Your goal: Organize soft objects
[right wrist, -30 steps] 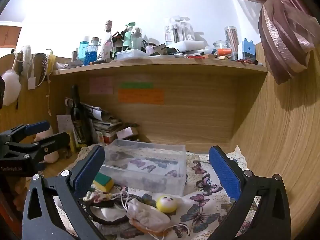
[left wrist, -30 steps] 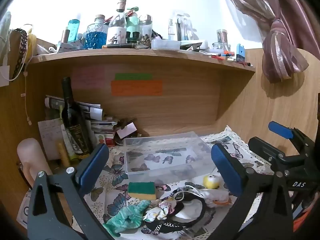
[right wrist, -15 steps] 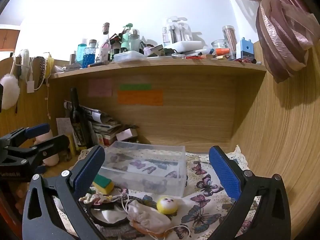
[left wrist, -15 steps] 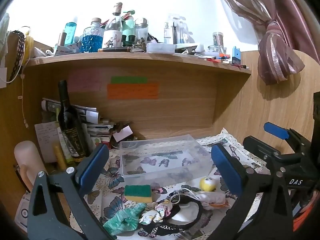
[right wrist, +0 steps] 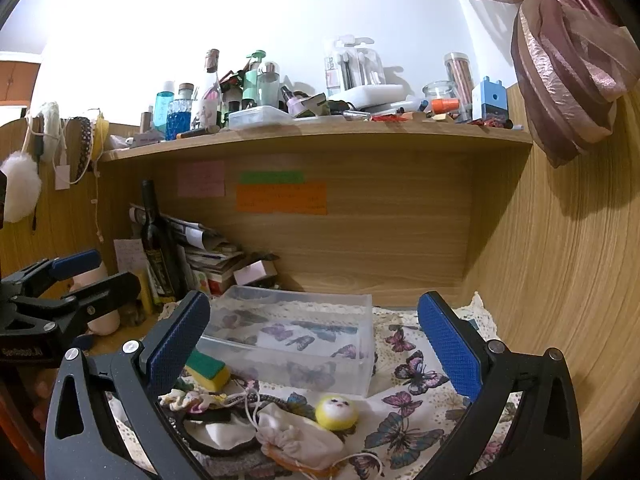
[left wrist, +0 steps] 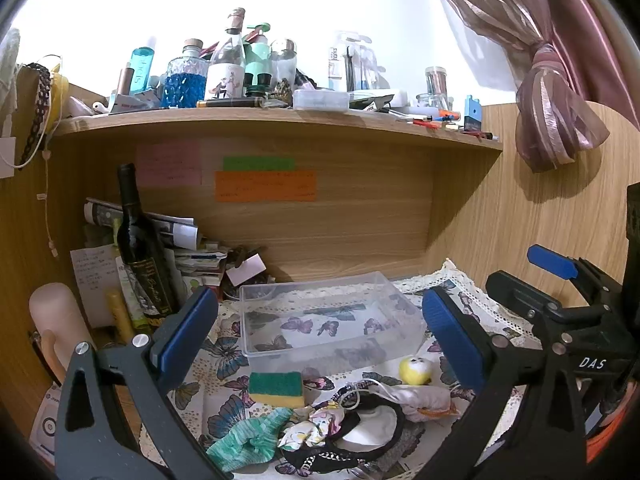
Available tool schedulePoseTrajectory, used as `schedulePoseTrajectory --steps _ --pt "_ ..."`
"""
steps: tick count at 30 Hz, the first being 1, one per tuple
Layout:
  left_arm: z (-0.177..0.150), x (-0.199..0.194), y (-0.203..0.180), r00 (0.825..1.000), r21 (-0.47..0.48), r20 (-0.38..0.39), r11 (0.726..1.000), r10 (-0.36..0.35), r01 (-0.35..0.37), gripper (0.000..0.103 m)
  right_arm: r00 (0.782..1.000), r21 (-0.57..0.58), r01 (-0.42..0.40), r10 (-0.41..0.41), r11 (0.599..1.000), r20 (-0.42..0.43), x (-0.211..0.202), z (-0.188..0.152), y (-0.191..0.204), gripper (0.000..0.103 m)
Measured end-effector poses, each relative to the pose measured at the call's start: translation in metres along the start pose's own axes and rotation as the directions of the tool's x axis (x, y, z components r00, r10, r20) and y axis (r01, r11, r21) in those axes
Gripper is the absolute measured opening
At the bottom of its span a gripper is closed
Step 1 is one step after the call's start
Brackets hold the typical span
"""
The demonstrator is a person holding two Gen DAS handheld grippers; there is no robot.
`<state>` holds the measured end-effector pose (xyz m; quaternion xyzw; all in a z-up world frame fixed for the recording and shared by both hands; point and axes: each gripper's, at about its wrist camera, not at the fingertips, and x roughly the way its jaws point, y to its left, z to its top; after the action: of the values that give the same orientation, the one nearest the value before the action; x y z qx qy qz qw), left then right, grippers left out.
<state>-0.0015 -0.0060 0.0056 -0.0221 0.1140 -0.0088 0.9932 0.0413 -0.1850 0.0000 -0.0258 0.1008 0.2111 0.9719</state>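
A small heap of soft things lies on the butterfly-print cloth (left wrist: 224,364) covering the tabletop, just ahead of and below both tongs: a green and yellow sponge (left wrist: 276,388), a crumpled teal cloth (left wrist: 248,440), a floral scrunchie (left wrist: 308,428), a black headband (left wrist: 360,436) curled around a white pad, a white drawstring pouch (right wrist: 296,436) and a round yellow plush ball (right wrist: 336,412) with a face; the ball touches the pouch; the sponge sits apart, toward the left tongs' side. Beyond the heap, farther from both tongs, stands a clear plastic box (left wrist: 328,316), with only the cloth's butterflies showing through its walls. The left tongs (left wrist: 320,336) hang wide open, holding nothing; the right tongs (right wrist: 316,344) are equally wide open and hold nothing, framing the box. Further back a dark wine bottle (left wrist: 140,252) leans by stacked papers (left wrist: 188,248); above, a wooden shelf (left wrist: 280,120) carries crowded bottles.
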Motion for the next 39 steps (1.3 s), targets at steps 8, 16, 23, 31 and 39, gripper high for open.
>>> schedulePoseTrajectory --steps 8,16,23,31,39 --pt "-0.0011 -0.0012 -0.0014 1.0 0.011 0.009 1.0 -0.004 0.004 0.103 1.0 -0.005 -0.007 0.007 1.0 -0.002 0.0009 -0.0013 0.0011 0.103" --pt "-0.0022 -0.0012 -0.0023 1.0 0.011 0.008 1.0 -0.009 0.009 0.103 1.0 -0.003 -0.017 0.017 1.0 0.014 -0.0012 0.0003 0.0031 0.103" --pt "-0.0028 -0.0026 -0.0028 1.0 0.007 0.014 1.0 -0.005 0.005 0.103 1.0 -0.001 -0.019 0.019 1.0 0.019 -0.0021 0.0008 0.0031 0.103" --pt "-0.0018 -0.0039 -0.0016 1.0 0.008 0.022 1.0 -0.004 0.004 0.103 0.999 0.006 -0.034 0.034 0.999 0.02 -0.0014 0.0029 0.0029 0.103" --pt "-0.0013 -0.0051 -0.0028 1.0 0.01 0.025 1.0 -0.009 0.009 0.103 0.999 0.004 -0.038 0.038 0.999 0.025 -0.0024 0.0038 0.003 0.103"
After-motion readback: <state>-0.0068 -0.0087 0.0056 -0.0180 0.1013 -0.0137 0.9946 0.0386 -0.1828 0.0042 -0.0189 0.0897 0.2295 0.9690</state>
